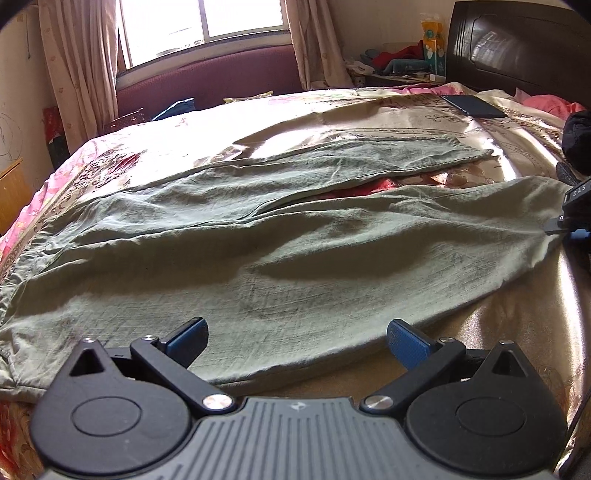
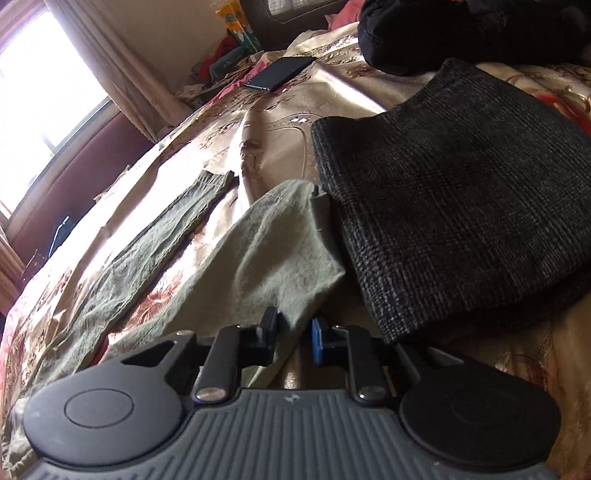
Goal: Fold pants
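Olive-green pants (image 1: 258, 236) lie spread across the bed, waist at the left, two legs running to the right. My left gripper (image 1: 297, 341) is open, its blue pads just above the near edge of the near leg. My right gripper (image 2: 293, 332) is closed on the hem of the near leg (image 2: 266, 251) and lifts it slightly; it shows at the right edge of the left wrist view (image 1: 557, 227). The far leg (image 2: 159, 236) lies flat on the bedspread.
A folded dark plaid garment (image 2: 450, 206) lies right beside the near leg's hem. A black bundle (image 2: 461, 29) sits behind it. A dark phone (image 1: 474, 105) lies near the dark headboard (image 1: 517, 48). The gold floral bedspread (image 1: 498, 332) covers the bed.
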Motion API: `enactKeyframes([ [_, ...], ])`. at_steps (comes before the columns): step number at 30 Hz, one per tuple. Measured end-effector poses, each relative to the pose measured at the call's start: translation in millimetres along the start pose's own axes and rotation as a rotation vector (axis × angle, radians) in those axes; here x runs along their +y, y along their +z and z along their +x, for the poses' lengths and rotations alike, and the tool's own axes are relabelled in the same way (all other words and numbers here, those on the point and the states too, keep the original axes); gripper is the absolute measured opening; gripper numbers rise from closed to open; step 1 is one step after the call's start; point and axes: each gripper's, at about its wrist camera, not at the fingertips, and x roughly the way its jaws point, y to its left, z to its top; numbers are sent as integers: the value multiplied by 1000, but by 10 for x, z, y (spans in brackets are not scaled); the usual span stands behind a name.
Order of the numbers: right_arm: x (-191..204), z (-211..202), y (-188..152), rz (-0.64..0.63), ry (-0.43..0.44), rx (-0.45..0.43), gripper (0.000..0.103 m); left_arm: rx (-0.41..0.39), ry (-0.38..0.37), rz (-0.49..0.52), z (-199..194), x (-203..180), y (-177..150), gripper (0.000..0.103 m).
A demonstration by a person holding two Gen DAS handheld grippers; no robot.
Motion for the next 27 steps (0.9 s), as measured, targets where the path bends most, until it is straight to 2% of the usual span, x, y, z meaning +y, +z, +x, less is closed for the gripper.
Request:
enactKeyframes([
  [3, 4, -74, 28, -57, -43, -27, 7, 17, -9, -32, 10, 73, 1, 103],
  [6, 129, -143, -1, -161, -101, 2, 13, 19, -25, -59, -20, 131, 11, 103],
  [9, 233, -366, -12, -232, -129, -51, 16, 5, -9, -51, -91, 173, 24, 103],
  [10, 272, -449, -22, -257, -144, -72, 19, -2, -6, -54, -122, 194, 33, 103],
  [13, 433, -673, -104, -350, -172, -136, 35, -16, 2, -68, -208, 270, 79, 103],
  [15, 554, -773, -179, -404, -141, -146, 35, -30, 8, -68, -263, 329, 99, 103],
  [20, 1100, -834, -580, -579, 5, -97, 35, -61, 48, -38, -336, 554, 146, 103],
  [25, 1766, -608, -1141, -752, 169, 14, 35, -60, 129, -70, -253, 1079, 181, 103],
  [27, 2024, -504, -1396, -821, 231, 55, 35, -56, 185, -59, -185, 1321, 161, 103],
])
